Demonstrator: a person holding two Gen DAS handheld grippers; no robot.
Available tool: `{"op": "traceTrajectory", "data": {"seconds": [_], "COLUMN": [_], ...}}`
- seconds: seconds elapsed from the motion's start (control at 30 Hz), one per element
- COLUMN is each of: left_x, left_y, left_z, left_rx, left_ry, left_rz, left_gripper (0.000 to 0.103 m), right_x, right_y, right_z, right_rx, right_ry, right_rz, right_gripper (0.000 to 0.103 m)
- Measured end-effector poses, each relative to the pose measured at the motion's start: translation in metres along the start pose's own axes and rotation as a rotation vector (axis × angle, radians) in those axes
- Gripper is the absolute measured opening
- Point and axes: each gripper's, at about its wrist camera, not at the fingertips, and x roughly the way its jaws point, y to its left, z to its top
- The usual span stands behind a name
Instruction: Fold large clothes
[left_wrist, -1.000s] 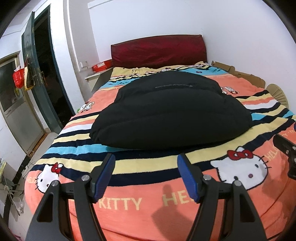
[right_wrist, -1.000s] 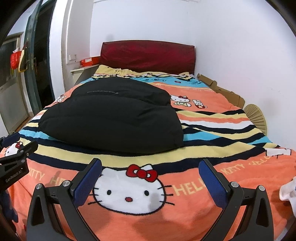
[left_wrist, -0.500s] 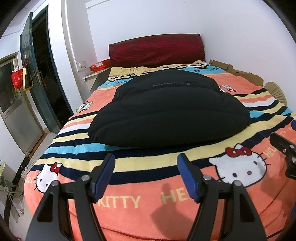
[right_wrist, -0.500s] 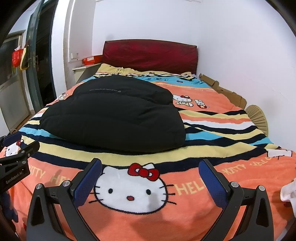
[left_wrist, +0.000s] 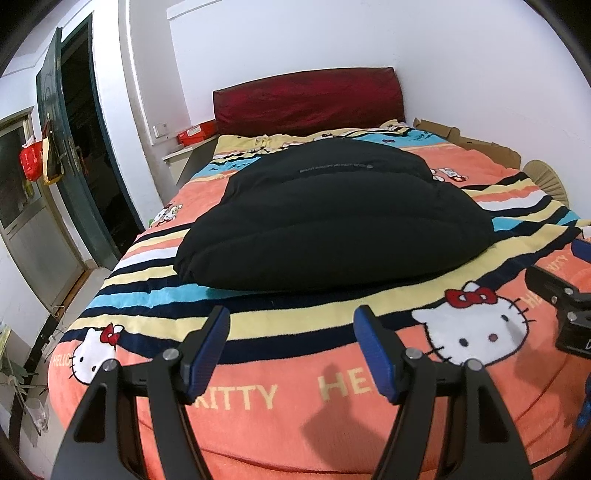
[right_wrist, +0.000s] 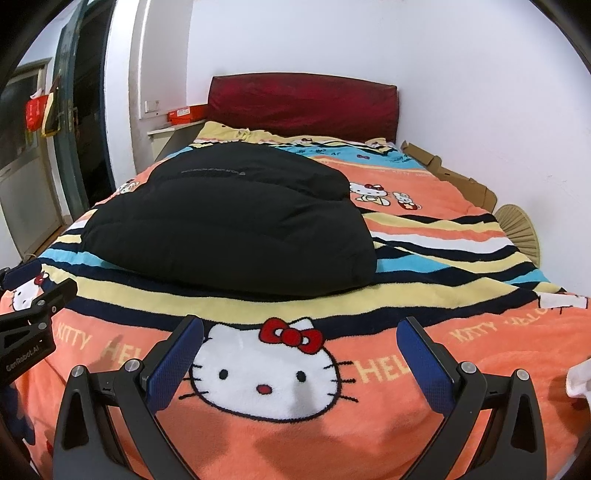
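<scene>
A puffy black jacket (left_wrist: 332, 221) lies folded in a thick bundle in the middle of the bed; it also shows in the right wrist view (right_wrist: 229, 221). My left gripper (left_wrist: 291, 350) is open and empty, above the blanket just short of the jacket's near edge. My right gripper (right_wrist: 299, 358) is open wide and empty, over the Hello Kitty face short of the jacket's near right corner. Each gripper shows at the edge of the other's view: the right one (left_wrist: 565, 306), the left one (right_wrist: 29, 325).
The bed has an orange striped Hello Kitty blanket (left_wrist: 277, 398) and a dark red headboard (left_wrist: 306, 96). Cardboard (right_wrist: 447, 173) and a straw fan (right_wrist: 517, 229) lie along the right wall. An open door (left_wrist: 70, 147) and a bedside shelf (left_wrist: 184, 151) are on the left.
Both grippers have drifted slightly forward toward the jacket; the jacket has not moved and both stay open.
</scene>
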Motion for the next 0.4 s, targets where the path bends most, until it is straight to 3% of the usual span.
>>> {"op": "traceTrajectory", "data": {"seconds": [0.4], "left_x": [-0.0068], "left_y": [0.0044], "left_z": [-0.0021], "left_rx": [-0.011], "left_ry": [-0.012], "left_rz": [0.009], "left_gripper": [0.068], "right_x": [-0.0022], "right_y": [0.0035], "right_z": [-0.0005], "right_rx": [-0.005], "right_ry": [-0.003], "right_rz": [0.003], "right_gripper": [0.103]}}
